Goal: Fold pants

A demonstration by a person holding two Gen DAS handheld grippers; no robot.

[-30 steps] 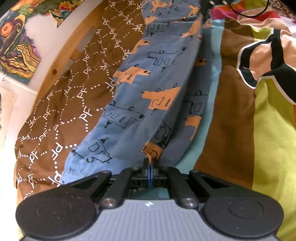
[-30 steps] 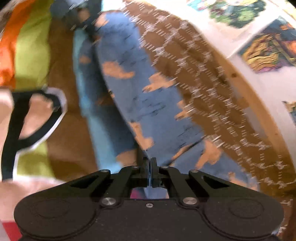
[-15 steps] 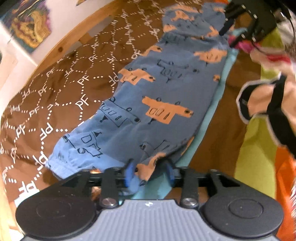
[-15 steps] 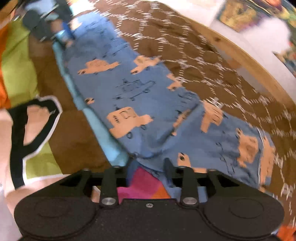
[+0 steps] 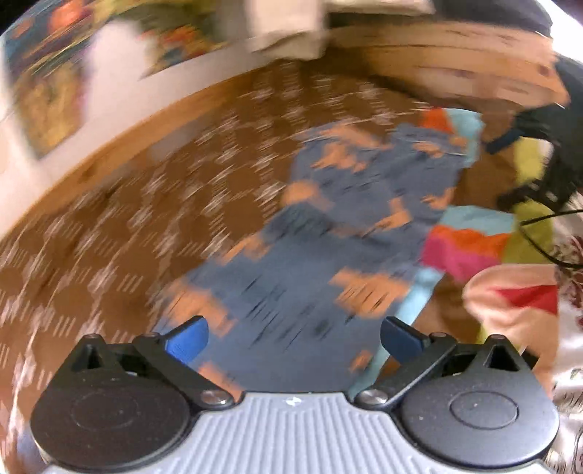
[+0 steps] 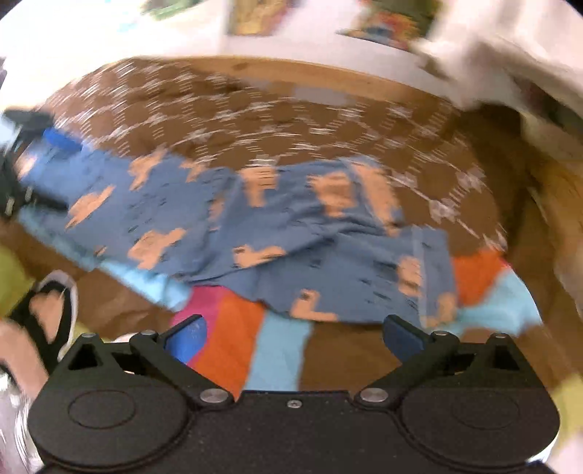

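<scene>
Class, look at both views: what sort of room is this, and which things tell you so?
Probably a bedroom: blue patterned pants lie on a brown patterned bedspread inside a wooden bed frame, with colourful pictures on the wall.

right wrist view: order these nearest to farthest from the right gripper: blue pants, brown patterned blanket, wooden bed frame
From the right gripper, whose jaws are opening with nothing between them:
1. blue pants, spread just ahead, across the middle
2. brown patterned blanket, behind the pants
3. wooden bed frame, along the far edge by the wall

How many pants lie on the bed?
1. The blue pants with orange prints lie stretched out across the brown blanket and the striped cover. Blur could hide another piece.
</scene>
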